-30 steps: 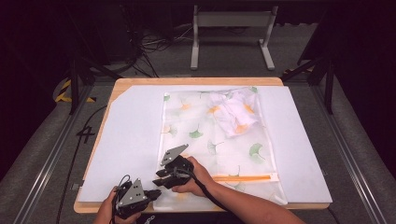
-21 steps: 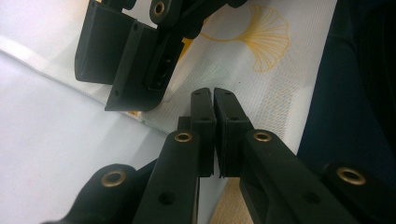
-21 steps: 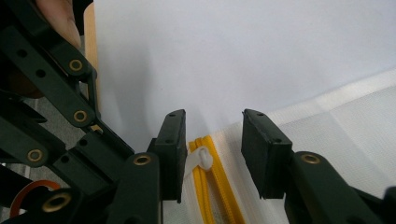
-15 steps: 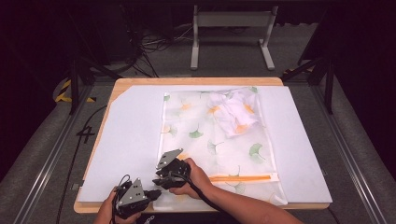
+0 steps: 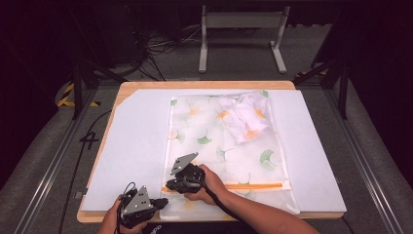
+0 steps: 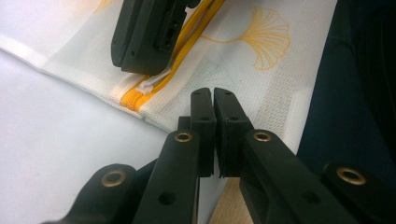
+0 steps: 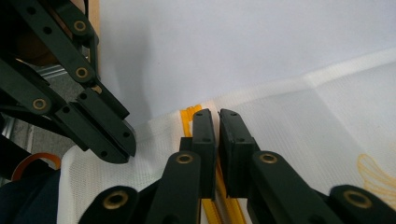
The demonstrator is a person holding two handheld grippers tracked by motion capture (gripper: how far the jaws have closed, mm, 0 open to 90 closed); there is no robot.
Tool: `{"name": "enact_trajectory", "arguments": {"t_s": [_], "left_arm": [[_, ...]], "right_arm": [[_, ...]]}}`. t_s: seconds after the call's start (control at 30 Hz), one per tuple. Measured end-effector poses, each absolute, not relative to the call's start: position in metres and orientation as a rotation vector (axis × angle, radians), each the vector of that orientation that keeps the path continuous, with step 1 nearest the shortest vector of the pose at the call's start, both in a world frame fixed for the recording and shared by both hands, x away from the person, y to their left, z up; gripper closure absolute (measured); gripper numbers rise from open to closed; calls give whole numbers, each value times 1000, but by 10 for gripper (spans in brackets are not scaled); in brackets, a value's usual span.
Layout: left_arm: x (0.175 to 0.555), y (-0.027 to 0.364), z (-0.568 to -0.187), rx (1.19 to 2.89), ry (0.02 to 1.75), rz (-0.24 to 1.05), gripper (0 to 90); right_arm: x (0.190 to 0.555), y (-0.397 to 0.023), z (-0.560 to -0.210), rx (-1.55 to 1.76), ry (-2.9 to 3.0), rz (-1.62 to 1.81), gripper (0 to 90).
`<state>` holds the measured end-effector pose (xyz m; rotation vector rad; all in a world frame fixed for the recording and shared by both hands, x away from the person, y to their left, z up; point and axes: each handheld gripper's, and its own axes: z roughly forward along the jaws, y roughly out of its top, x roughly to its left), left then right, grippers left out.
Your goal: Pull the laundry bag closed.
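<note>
The right gripper [image 7: 215, 116] has just been closing its jaws onto the mesh bag's [image 5: 229, 146] orange zipper [image 7: 211, 186], likely ready to pull, while the left gripper [image 6: 214, 100] stays clamped on the bag's corner.

White board [image 5: 136, 146]; metal stand [image 5: 241, 29]

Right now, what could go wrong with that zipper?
The right claw, jaws just closing on the white pull tab, grips little; it may slip off. The left claw sits shut at the mesh bag's corner; if it holds no cloth, the bag could bunch as the orange zipper is pulled.
</note>
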<state>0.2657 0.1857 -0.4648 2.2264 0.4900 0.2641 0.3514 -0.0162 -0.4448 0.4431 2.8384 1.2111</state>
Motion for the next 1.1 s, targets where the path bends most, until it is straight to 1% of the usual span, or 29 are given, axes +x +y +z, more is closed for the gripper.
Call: {"name": "enact_trajectory", "arguments": {"t_s": [0.23,0.37,0.47,0.5,0.6,0.87,1.1], "left_arm": [[266,186,-465,2224,490,266,875],[266,186,-465,2226,490,265,874],[266,186,-465,2226,491,263,874],[266,186,-465,2226,492,263,874],[266,186,-465,2224,492,260,874],[266,186,-465,2224,494,259,874],[267,187,-465,2221,494,257,873]], "right_arm": [[346,-17,-438,393,2819,1259,836],[345,-16,-439,364,2853,1274,803],[350,-13,-445,363,2886,1208,787],[352,-13,-447,358,2890,1198,811],[357,-14,-448,373,2914,1226,844],[354,-18,-448,377,2906,1219,849],[351,-19,-446,318,2885,1212,850]]}}
